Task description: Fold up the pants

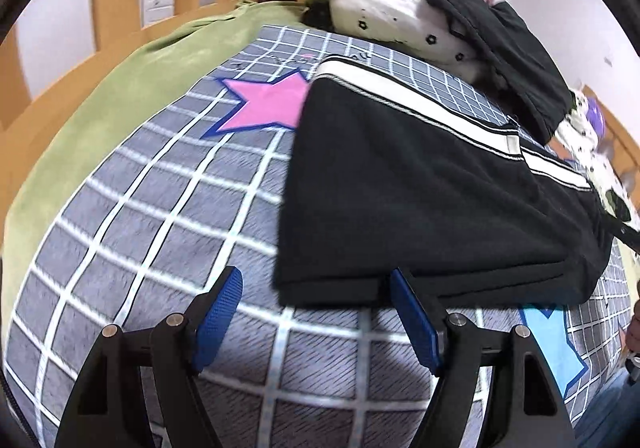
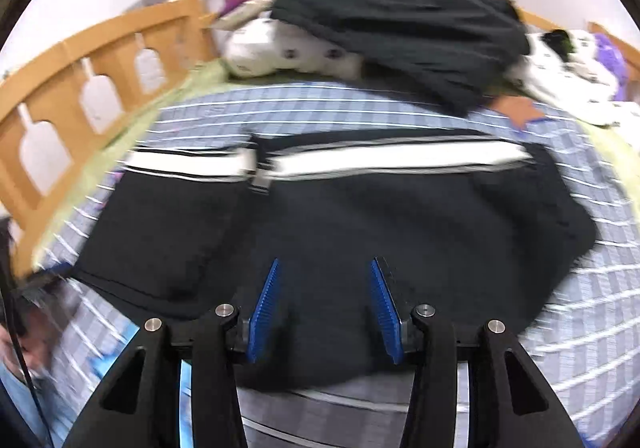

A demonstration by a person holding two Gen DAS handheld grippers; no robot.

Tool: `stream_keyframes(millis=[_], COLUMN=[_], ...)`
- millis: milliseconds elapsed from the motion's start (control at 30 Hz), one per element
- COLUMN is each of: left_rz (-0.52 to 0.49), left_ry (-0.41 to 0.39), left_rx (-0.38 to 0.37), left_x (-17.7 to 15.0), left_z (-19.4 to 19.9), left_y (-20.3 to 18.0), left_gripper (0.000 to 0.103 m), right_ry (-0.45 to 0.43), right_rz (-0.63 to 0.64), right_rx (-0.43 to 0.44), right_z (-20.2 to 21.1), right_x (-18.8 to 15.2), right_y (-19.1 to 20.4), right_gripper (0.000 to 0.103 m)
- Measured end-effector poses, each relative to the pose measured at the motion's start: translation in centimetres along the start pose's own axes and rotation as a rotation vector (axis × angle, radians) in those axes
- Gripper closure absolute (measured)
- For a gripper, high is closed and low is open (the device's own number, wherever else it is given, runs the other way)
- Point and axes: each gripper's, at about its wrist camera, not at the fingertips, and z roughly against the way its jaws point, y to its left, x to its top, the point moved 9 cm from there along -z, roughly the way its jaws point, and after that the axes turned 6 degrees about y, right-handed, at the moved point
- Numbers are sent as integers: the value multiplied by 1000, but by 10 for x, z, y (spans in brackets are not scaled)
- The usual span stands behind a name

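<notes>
Both claws, left and right, spread empty at the pants.
Soft, floppy cloth; I judge its near hem the best grip.

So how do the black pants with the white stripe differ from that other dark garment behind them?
The black white-striped pants lie flat and folded on the grid-patterned bedsheet; the dark crumpled garment sits heaped over the spotted white bedding. Only the pants show a stripe. Both are dark fabric, and neither is gripped.
</notes>
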Motion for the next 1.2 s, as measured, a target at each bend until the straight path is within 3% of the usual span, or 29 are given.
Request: stream_keyframes(millis=[100,200,233,267,300,333,400,467,533,700,733,767,900,1000,1100,1200], left_rz=[12,28,39,46,55,61,69,72,78,76,77,81,114,138,135,126], left_ry=[-32,-40,-41,-42,-41,-40,-38,-44,-45,-46,-50,-56,-67,-12,79,90], left_rx=[-17,-44,-60,-73,-86,-95,-115,-134,-147,-198,-222,-252,-335,-404,-382,-354], left_x=[-9,-10,-8,-8,-7,-8,-8,-7,-7,-6,-6,-6,-1,7,10,14], left_z=[3,6,7,6,6,6,6,7,6,8,11,14,17,4,-22,-30], left_y=[6,9,11,12,13,14,15,15,15,14,14,14,12,0,-11,-18], left_gripper=[28,28,28,28,28,28,28,28,27,27,27,27,27,27,29,29], right_ry=[13,73,97,119,137,145,61,-46,-95,50,35,20,-41,18,67,25], right_rz=[21,55,66,75,83,92,114,65,-32,38,34,26,-23,16,59,84], right_rx=[53,53,36,22,19,2,-17,45,119,-6,-11,-5,-7,-47,-92,-133], right_z=[-22,-52,-64,-74,-79,-83,-69,-39,-20,-63,-62,-57,-33,-40,-42,-21], right_x=[10,9,7,6,3,2,8,16,15,-26,-27,-25,-14,-17,-23,-20], right_y=[39,66,71,75,78,79,80,76,67,61,59,58,54,54,52,41], right_gripper=[57,58,64,83,92,94,97,97,97,95,91,81,76,67,66,59])
